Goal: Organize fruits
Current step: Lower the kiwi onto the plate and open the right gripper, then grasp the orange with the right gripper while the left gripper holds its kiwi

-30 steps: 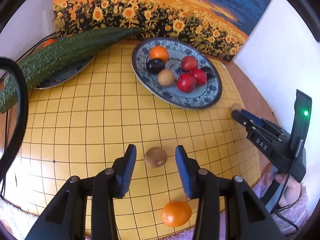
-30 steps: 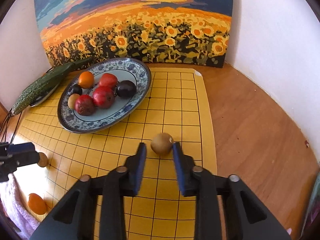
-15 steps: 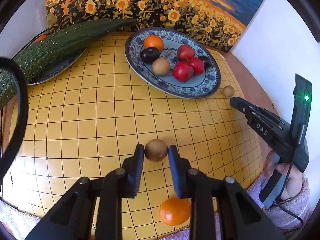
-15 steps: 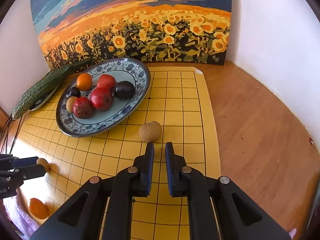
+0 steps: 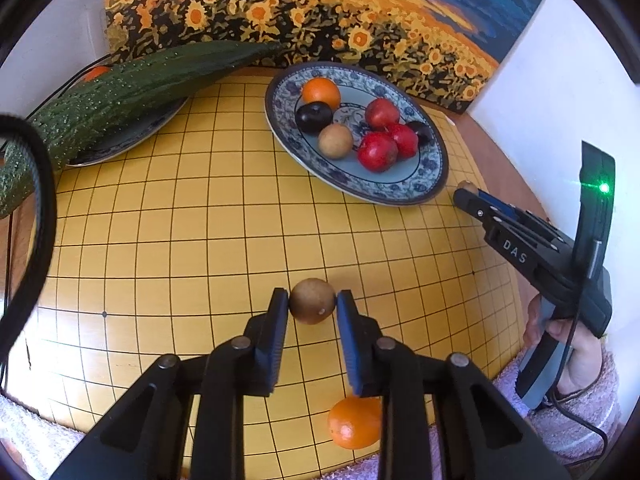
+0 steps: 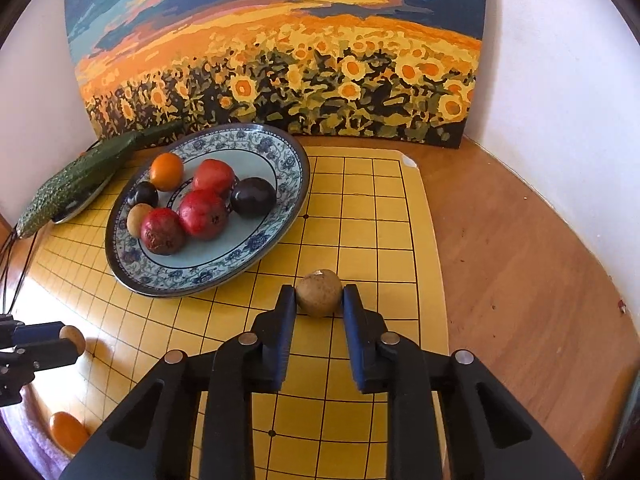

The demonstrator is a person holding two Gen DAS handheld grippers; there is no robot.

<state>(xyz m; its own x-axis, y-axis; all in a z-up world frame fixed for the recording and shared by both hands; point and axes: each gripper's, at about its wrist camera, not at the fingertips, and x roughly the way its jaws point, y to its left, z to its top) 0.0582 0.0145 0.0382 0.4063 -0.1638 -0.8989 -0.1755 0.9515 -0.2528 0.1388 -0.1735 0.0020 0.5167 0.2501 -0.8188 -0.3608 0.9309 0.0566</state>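
My left gripper (image 5: pixel 312 305) is shut on a small round brown fruit (image 5: pixel 312 300) low over the yellow grid mat (image 5: pixel 200 240). My right gripper (image 6: pixel 319 300) is shut on a second brown fruit (image 6: pixel 319 292) near the mat's right edge. Each view shows the other gripper from the side with its fruit at the tip: the right gripper (image 5: pixel 464 196), the left gripper (image 6: pixel 60 338). A blue-patterned plate (image 5: pixel 400 196) (image 6: pixel 208 276) holds an orange, dark plums, red fruits and a brown one. A loose orange (image 5: pixel 354 422) (image 6: pixel 68 432) lies at the mat's near edge.
A long green bumpy gourd (image 5: pixel 120 92) (image 6: pixel 76 184) rests on a second plate at the back left. A sunflower painting (image 6: pixel 280 60) leans on the back wall. Bare wooden tabletop (image 6: pixel 520 260) and a white wall lie right of the mat. A hand in a pink sleeve (image 5: pixel 576 344) holds the right gripper.
The left jaws have closed from wide apart onto the brown fruit. In the right wrist view the other brown fruit lay just ahead of the closed fingers half a second ago; now they clamp it.
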